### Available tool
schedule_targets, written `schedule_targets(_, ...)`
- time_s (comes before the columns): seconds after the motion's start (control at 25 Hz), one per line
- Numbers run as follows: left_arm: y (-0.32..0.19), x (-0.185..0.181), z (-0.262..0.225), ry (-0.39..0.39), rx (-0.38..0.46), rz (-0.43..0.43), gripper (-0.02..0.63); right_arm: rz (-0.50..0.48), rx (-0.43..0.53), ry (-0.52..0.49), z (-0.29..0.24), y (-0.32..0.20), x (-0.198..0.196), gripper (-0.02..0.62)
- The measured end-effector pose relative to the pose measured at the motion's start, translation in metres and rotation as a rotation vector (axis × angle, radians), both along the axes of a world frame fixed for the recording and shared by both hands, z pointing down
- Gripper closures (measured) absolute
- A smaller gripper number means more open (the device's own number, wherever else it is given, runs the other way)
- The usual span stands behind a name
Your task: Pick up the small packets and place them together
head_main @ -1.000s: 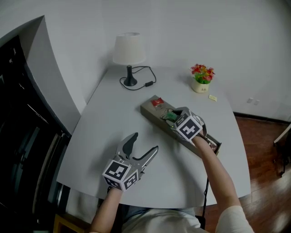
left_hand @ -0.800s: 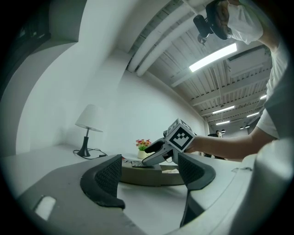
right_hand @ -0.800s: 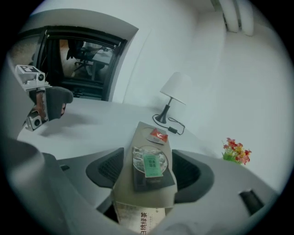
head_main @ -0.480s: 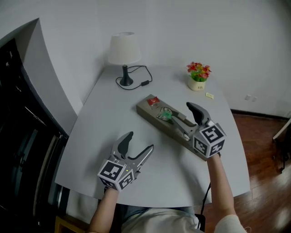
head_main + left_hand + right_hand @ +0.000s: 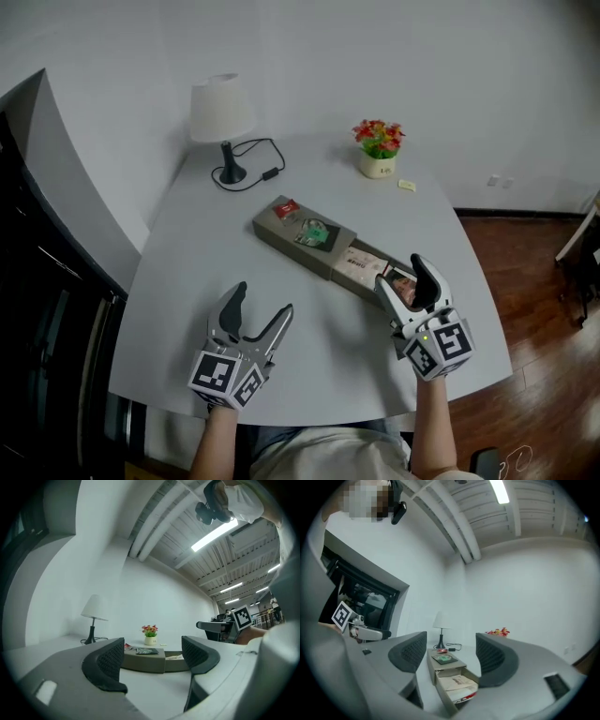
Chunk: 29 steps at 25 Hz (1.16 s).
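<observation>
Packets [image 5: 361,265] in open end of long box [image 5: 286,242], nearest half behind released right tongs [image 5: 400,273], left tongs [image 5: 260,302] also released, empty

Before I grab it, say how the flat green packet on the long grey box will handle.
The flat green packet looks thin: probably light and floppy. Lying flush on the long grey box, its edge may resist pinching.

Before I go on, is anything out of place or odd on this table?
One small pale item lies alone by the flower pot, far from the long box. A red packet and a green packet sit on the box's closed top, not in its open end with the beige packet. Nothing looks spilled or damaged.
</observation>
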<state>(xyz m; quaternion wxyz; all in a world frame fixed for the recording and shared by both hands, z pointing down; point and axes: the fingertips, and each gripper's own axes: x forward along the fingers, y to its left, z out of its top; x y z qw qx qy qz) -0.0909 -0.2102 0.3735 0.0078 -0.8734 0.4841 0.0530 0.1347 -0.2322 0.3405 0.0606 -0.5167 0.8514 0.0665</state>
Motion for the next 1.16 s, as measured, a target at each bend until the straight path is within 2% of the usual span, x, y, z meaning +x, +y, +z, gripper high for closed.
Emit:
schedule_targets(0.08,0.005,0.000,0.004,-0.014,0.000,-0.025,0.230,0.043,-0.010,-0.018,0.011,0.008,0.008,0.259)
schedule_targets(0.16,0.008,0.003,0.010,-0.035,-0.004,-0.043,0.230,0.057,-0.034,0.014,0.027,0.014,0.009,0.264)
schedule_targets(0.44,0.017,0.022,0.011,-0.067,0.022,-0.047,0.230,0.039,-0.026,0.098,0.036,0.020,-0.006,0.265)
schedule_targets(0.72,0.024,0.029,0.016,-0.045,0.010,-0.034,0.232,0.022,-0.021,0.127,0.038,0.032,-0.021,0.265)
schedule_targets(1.16,0.029,0.025,0.020,-0.053,0.009,-0.014,0.236,-0.002,-0.023,0.177,0.041,0.039,-0.039,0.265)
